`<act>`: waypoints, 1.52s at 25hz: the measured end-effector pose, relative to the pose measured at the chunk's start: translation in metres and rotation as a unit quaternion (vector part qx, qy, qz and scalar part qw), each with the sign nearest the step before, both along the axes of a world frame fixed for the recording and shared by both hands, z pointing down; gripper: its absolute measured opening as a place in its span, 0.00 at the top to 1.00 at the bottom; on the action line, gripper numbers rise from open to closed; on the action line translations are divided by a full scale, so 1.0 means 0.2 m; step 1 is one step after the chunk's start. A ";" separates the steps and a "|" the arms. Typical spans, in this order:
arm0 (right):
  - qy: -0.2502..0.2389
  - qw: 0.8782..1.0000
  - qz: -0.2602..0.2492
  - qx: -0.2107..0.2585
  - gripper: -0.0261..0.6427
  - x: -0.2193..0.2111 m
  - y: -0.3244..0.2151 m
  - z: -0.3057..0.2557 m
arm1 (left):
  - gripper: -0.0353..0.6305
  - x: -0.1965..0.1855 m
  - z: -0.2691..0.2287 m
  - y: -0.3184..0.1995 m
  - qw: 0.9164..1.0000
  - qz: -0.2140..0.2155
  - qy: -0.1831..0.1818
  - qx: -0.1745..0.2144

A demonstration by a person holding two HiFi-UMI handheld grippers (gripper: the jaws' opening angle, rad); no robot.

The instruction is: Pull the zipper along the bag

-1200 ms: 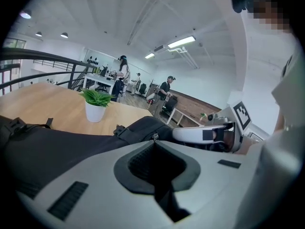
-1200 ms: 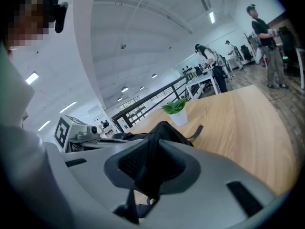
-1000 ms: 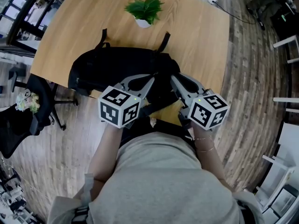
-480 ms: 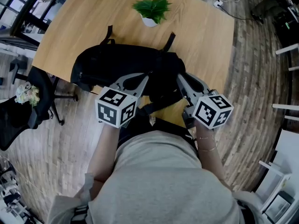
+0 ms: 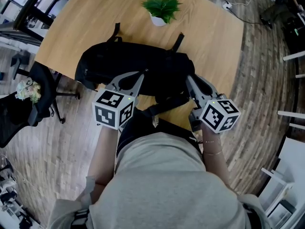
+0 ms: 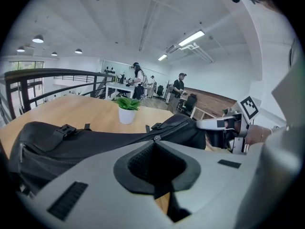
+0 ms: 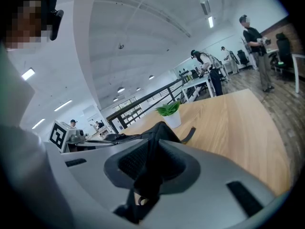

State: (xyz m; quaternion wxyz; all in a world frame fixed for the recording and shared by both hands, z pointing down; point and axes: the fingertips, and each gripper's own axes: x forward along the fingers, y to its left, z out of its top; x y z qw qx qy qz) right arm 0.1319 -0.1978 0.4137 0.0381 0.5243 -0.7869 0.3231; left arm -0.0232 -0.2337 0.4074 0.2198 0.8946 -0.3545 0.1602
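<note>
A black backpack (image 5: 133,63) lies on its side across the wooden table (image 5: 81,23). My left gripper (image 5: 143,72) sits at the bag's near upper edge. In the left gripper view its jaws (image 6: 155,142) are closed at the tips, with the small metal zipper pull (image 6: 156,138) showing just there. My right gripper (image 5: 189,78) is at the bag's right end. The right gripper view shows it (image 7: 155,132) shut on a fold of black bag fabric (image 7: 148,173) that runs down between the pads. The zipper track itself is hard to make out.
A small potted plant (image 5: 163,8) stands on the table behind the bag. A black strap (image 5: 164,108) hangs over the table's near edge by the person's body. An office chair (image 5: 28,104) stands on the floor at the left. People stand at far desks (image 6: 138,78).
My left gripper has moved to the left along the bag's near edge, widening the gap between the grippers. The right gripper stays at the bag's right end.
</note>
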 end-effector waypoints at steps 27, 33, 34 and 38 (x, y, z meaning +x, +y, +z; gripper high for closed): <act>0.238 0.950 -0.161 0.125 0.76 -0.36 -0.12 -0.24 | 0.92 -0.14 -0.05 -0.03 0.998 -0.048 -0.015 0.030; 0.310 0.914 -0.228 0.131 0.73 -0.55 -0.17 -0.26 | 0.92 -0.16 -0.06 -0.06 0.997 -0.057 -0.025 0.037; 0.317 0.909 -0.233 0.132 0.73 -0.56 -0.18 -0.26 | 0.92 -0.16 -0.06 -0.06 0.997 -0.057 -0.023 0.037; 0.356 0.885 -0.265 0.143 0.73 -0.64 -0.19 -0.25 | 0.92 -0.15 -0.07 -0.06 0.998 -0.050 -0.014 0.038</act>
